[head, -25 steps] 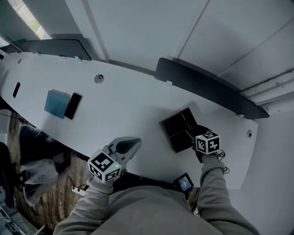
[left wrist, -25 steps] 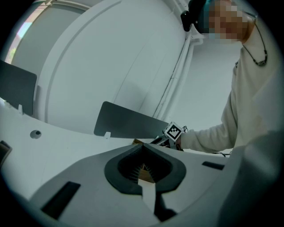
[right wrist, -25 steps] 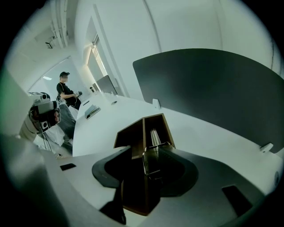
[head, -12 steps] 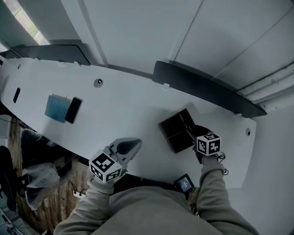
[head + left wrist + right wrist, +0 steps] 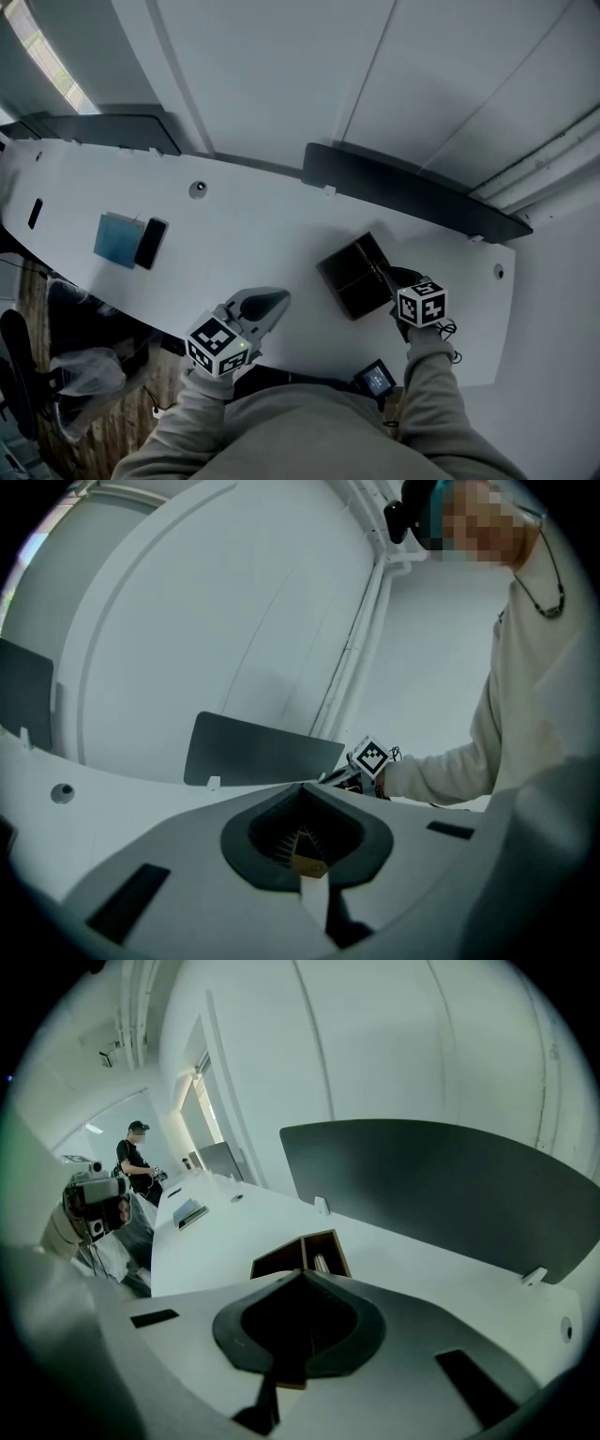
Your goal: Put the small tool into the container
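The container is a dark brown open box point(image 5: 356, 274) with a divider, standing on the white table point(image 5: 244, 234). In the right gripper view the box point(image 5: 281, 1260) lies just beyond the jaws, and a small pale tool point(image 5: 322, 1263) lies in its right compartment. My right gripper point(image 5: 386, 278) hovers at the box's near right edge. Its jaws have just closed, tips together, with nothing between them point(image 5: 302, 1273). My left gripper point(image 5: 279, 299) hangs over the table's near edge, left of the box. It is shut and holds nothing point(image 5: 305, 786).
A blue notebook point(image 5: 117, 238) and a black phone point(image 5: 150, 243) lie at the table's left. A dark divider panel point(image 5: 403, 192) runs along the far edge. A small screen device point(image 5: 377, 378) sits by my right arm. A person point(image 5: 139, 1162) stands far off.
The head view has tilted upward a little. My right gripper has drawn slightly back and up from the box. The left gripper has risen slightly.
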Action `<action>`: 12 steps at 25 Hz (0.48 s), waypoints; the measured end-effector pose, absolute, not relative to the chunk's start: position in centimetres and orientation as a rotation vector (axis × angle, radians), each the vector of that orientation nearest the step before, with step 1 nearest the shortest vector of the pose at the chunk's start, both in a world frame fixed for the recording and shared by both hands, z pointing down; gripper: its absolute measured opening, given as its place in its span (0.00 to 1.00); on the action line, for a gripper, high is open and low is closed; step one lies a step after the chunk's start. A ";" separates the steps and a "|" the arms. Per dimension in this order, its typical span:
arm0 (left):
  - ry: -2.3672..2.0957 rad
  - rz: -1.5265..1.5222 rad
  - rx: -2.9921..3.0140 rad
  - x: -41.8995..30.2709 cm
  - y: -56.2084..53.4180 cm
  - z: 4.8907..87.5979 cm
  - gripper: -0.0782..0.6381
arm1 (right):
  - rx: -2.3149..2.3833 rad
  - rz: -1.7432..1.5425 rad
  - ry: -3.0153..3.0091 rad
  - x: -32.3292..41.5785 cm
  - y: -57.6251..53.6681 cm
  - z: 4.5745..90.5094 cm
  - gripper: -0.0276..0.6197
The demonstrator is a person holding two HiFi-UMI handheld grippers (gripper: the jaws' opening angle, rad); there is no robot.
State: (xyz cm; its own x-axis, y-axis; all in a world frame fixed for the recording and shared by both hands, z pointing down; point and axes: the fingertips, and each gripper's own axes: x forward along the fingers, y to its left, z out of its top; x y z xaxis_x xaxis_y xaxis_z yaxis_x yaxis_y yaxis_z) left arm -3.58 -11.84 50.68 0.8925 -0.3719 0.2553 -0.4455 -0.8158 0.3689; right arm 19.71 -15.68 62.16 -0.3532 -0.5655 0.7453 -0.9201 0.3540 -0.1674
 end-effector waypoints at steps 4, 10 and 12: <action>-0.589 0.236 2.650 -3.1 -12.0 50.0 0.11 | 1.235 0.776 -2.024 19.3 -14.9 62.1 0.07; -0.570 0.240 2.677 -2.7 -12.0 49.1 0.11 | 1.218 0.748 -2.040 18.4 -14.6 61.1 0.08; -0.563 0.249 2.689 -2.6 -11.9 48.7 0.11 | 1.220 0.733 -2.049 18.1 -14.4 60.5 0.07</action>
